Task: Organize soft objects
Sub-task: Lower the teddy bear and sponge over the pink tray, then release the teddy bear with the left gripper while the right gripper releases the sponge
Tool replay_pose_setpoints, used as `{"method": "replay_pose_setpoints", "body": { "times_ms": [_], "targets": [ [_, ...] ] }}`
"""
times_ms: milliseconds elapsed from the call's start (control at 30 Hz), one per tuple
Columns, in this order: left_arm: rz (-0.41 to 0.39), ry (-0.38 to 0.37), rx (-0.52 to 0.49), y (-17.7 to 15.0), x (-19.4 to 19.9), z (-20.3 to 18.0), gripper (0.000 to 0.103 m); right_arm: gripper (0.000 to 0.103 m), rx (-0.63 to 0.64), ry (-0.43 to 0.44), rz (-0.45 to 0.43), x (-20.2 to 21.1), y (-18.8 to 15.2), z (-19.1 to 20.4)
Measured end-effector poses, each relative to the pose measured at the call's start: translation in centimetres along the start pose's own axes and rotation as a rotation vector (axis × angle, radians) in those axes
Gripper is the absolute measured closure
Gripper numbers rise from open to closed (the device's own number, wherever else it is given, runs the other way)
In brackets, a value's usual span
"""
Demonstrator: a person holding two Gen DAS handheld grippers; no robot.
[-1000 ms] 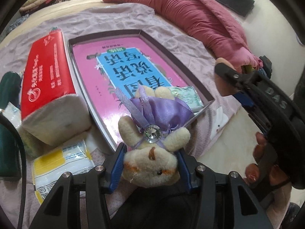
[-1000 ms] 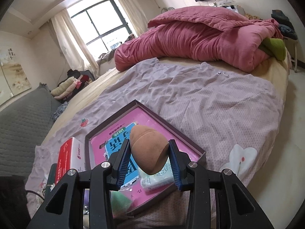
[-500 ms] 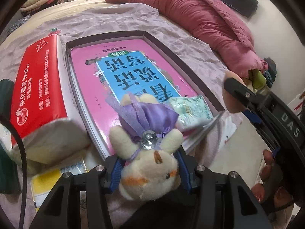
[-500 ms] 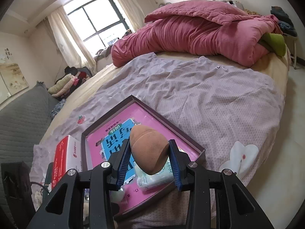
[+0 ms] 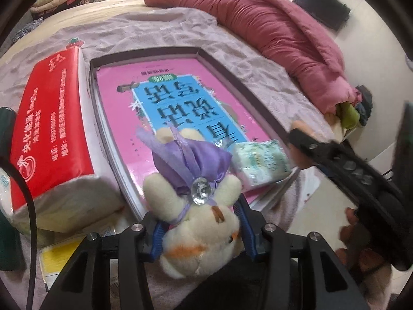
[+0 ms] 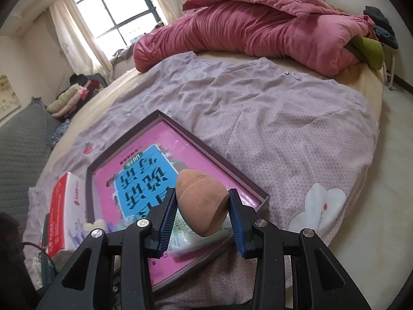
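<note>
A cream plush toy in a purple dress (image 5: pixel 191 165) hangs over the near edge of the shallow dark box (image 5: pixel 155 54). My left gripper (image 5: pixel 198 222) grips its head, and the jaws are closing on it. A brown teardrop sponge (image 6: pixel 201 199) sits between the blue pads of my right gripper (image 6: pixel 202 206), which is shut on it above the box's near right corner. A pink and blue book fills the box (image 6: pixel 219 160). A green-white tissue packet (image 5: pixel 260 162) lies on that corner, below the sponge.
A red tissue pack (image 5: pixel 51 129) lies left of the box, with a yellow packet (image 5: pixel 56 255) in front of it. A pink quilt (image 6: pixel 258 31) is heaped at the far side of the lilac sheet (image 6: pixel 284 118). The bed edge and floor are on the right.
The right gripper has sunk with the sponge toward the box's near corner. The plush toy sits a little lower and closer in the left gripper's view.
</note>
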State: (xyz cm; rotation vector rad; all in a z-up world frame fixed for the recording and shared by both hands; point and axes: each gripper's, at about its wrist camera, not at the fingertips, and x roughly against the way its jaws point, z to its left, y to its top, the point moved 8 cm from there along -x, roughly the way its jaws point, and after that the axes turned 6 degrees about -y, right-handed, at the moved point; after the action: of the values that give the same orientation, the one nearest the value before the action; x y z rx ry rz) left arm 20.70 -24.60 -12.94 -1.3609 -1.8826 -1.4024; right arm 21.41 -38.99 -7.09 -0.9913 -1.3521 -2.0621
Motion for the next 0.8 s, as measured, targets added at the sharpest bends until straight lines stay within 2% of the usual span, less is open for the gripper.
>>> {"method": "replay_pose_setpoints", "body": {
  "times_ms": [167, 300, 433, 800],
  "targets": [
    [-0.028, -0.035, 0.016, 0.0, 1.3, -0.4, 0.054, 0.063, 0.015, -0.035, 0.035, -1.1, -0.2, 0.0],
    [-0.018, -0.043, 0.028, -0.5, 1.5, -0.3, 0.054, 0.063, 0.022, -0.046, 0.060, -1.7, -0.4, 0.0],
    [0.003, -0.033, 0.049, -0.9, 0.9, 0.4, 0.054, 0.063, 0.022, -0.050, 0.071, -1.9, -0.6, 0.0],
    [-0.039, 0.021, 0.025, 1.1, 0.0, 1.1, 0.056, 0.063, 0.022, -0.050, 0.079, -2.2, -0.6, 0.0]
  ]
}}
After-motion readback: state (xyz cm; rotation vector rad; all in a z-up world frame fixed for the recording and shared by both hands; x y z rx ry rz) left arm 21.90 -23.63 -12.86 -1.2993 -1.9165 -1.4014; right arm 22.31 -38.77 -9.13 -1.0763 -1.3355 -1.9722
